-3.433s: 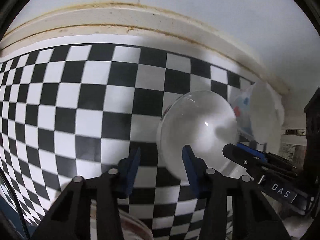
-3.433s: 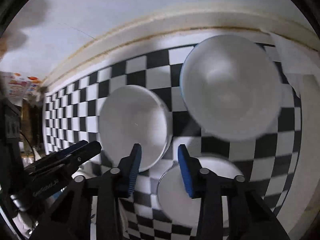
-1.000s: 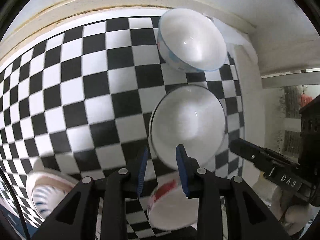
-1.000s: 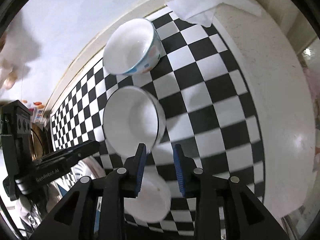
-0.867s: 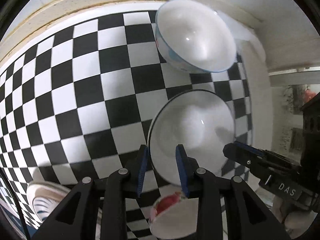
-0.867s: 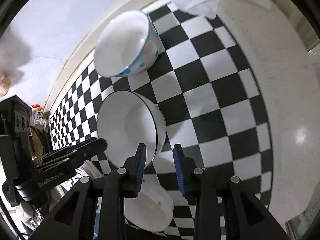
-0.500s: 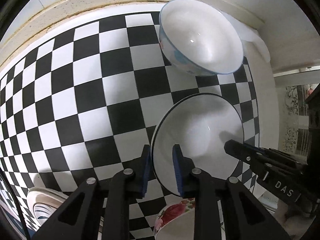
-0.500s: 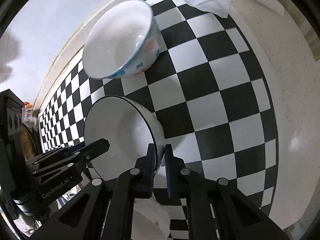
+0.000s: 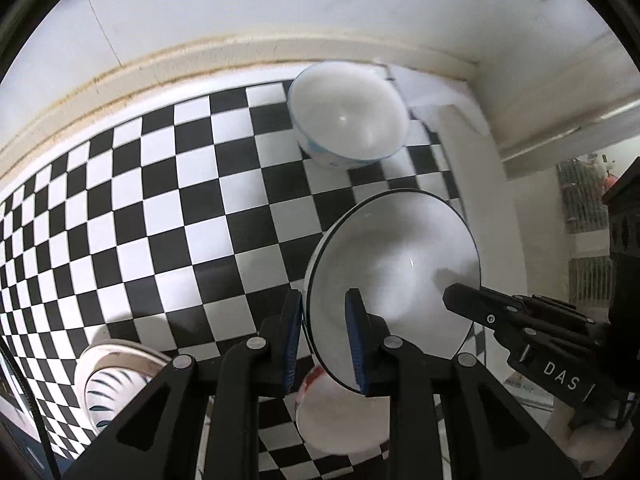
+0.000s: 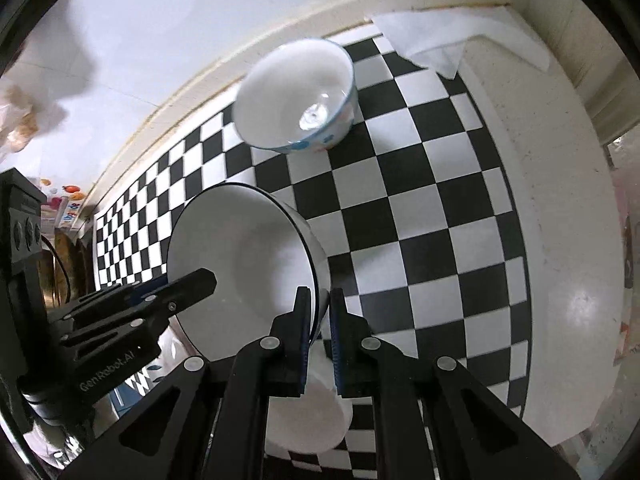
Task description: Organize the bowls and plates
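Since one second ago both my grippers have closed onto the black-rimmed white bowl point(image 9: 394, 264) and lifted it off the checkered cloth point(image 9: 160, 208); before, it was sitting on the cloth between the open fingers. Now my left gripper point(image 9: 322, 336) is clamped on the near-left part of the rim, one blue pad inside the bowl and one outside. My right gripper point(image 10: 320, 334) is clamped on the opposite side of the same rim, its pads almost together with only the thin wall between them. In the right wrist view the bowl point(image 10: 240, 268) is tilted, its opening facing toward the left gripper point(image 10: 192, 280).

Under the lifted bowl I see a smaller white bowl with a red flower pattern point(image 9: 340, 420), standing on the cloth. Farther away, near the cream edge of the counter point(image 9: 240, 56), stands a white bowl with blue rim and coloured spots point(image 9: 346, 120), well apart from the held one. At the lower left of the left wrist view there is a bowl with blue stripes point(image 9: 114, 380). A white paper sheet point(image 10: 460, 36) lies in the far corner, beside the spotted bowl.
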`<control>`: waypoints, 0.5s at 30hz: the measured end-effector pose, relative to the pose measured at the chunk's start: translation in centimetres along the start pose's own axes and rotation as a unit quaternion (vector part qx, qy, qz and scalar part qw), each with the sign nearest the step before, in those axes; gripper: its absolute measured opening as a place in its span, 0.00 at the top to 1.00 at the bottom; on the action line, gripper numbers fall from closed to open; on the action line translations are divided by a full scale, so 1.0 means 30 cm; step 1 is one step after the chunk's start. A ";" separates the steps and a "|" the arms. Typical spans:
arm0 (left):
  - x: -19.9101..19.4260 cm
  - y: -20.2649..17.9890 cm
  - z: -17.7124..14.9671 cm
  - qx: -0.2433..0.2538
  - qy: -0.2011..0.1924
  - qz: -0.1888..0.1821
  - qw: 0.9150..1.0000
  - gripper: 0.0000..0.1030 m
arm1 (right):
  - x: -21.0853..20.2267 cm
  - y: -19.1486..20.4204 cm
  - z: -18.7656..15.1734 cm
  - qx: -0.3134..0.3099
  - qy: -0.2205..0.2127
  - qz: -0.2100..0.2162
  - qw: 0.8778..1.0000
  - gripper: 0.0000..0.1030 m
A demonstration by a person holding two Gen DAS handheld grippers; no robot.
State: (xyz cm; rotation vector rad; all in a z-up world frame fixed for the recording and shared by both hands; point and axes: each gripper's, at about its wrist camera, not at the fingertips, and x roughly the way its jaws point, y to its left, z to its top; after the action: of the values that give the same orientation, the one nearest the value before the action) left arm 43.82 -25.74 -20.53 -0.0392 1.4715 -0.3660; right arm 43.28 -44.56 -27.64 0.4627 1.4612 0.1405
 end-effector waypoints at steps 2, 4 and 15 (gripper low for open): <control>-0.041 -0.019 -0.027 0.010 -0.009 -0.001 1.000 0.81 | -0.039 0.009 -0.022 -0.001 -0.009 0.003 1.000 0.90; -0.070 -0.029 -0.051 0.015 -0.012 -0.002 1.000 0.81 | -0.083 0.016 -0.052 -0.001 -0.020 0.006 1.000 0.90; -0.065 -0.056 -0.246 0.022 0.015 -0.018 0.999 0.81 | -0.140 -0.004 -0.291 0.000 -0.013 0.002 1.000 0.90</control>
State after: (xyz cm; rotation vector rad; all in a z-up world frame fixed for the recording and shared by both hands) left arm 36.16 -25.35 -19.06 -0.0256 1.4933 -0.4298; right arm 34.24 -44.32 -24.17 0.4664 1.4352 0.1372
